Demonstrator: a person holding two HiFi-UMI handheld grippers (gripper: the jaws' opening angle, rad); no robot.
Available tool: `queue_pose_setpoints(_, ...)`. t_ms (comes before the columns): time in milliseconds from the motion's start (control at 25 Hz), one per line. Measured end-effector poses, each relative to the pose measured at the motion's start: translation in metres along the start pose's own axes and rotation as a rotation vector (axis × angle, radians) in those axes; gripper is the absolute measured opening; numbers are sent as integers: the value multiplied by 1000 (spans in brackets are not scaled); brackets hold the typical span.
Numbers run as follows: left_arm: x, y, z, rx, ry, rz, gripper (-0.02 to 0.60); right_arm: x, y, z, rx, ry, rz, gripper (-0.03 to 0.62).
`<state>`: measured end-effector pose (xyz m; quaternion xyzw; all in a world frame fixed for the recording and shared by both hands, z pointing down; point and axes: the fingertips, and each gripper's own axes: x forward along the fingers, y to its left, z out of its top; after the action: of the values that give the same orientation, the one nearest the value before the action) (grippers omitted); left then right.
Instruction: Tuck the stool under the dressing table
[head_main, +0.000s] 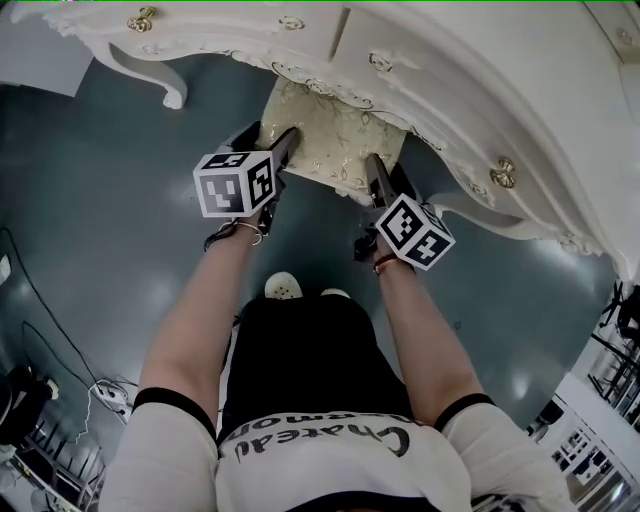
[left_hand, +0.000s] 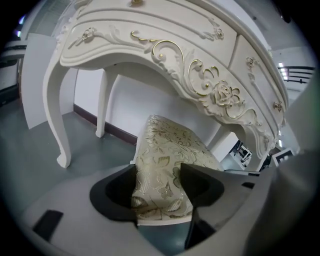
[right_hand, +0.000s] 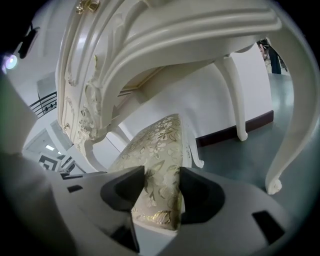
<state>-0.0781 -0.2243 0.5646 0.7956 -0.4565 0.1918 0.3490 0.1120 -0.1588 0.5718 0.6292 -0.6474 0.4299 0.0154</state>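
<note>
— Looking down from the head camera, where is the stool (head_main: 335, 140) for you?

— It stands on the floor (head_main: 120, 200), straight ahead of both my tools. Its far part is already under the carved front of the dressing table (head_main: 480, 90); its near part sticks out toward me. The knee opening lies directly beyond it.

— And your two tools?

— The left hand-held gripper (left_hand: 159, 192) is clenched on the near left corner of the seat, pads pressing on the fabric. The right hand-held gripper (right_hand: 162, 192) grasps the near right corner in the same way. The near edge of the seat runs across from one to the other, and the seat stretches away from the jaws toward the wall. Neither hand is nearer; they hold it evenly.

— So which way is the push?

— Straight forward along the seat, I think, with both hands together, so that it does not turn against the white legs of the dressing table.

— How does the stool look?

— The seat is padded, in cream and gold brocade with leaves and flowers. The frame is white with a small curled leg. I judge that the cushion is soft under the pads.
</note>
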Motion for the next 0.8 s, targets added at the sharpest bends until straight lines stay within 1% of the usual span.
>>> queue_pose_setpoints(80,5,1,6,15,-16,3,285,4,0,4,-2,-37,-1,235)
queue_pose_setpoints(280,22,2,26,38,-86,-8,285,20,-2,23,-15,-136,14,235)
queue_pose_setpoints(440,32,3,37,54,-131,-22,284,30,-2,33,-33,-189,25,235)
queue_pose_setpoints(640,48,4,54,88,-177,-35,281,44,-4,49,-50,-267,59,235)
queue_pose_setpoints(800,59,4,65,125,-236,-30,279,57,-6,61,-75,-344,86,235)
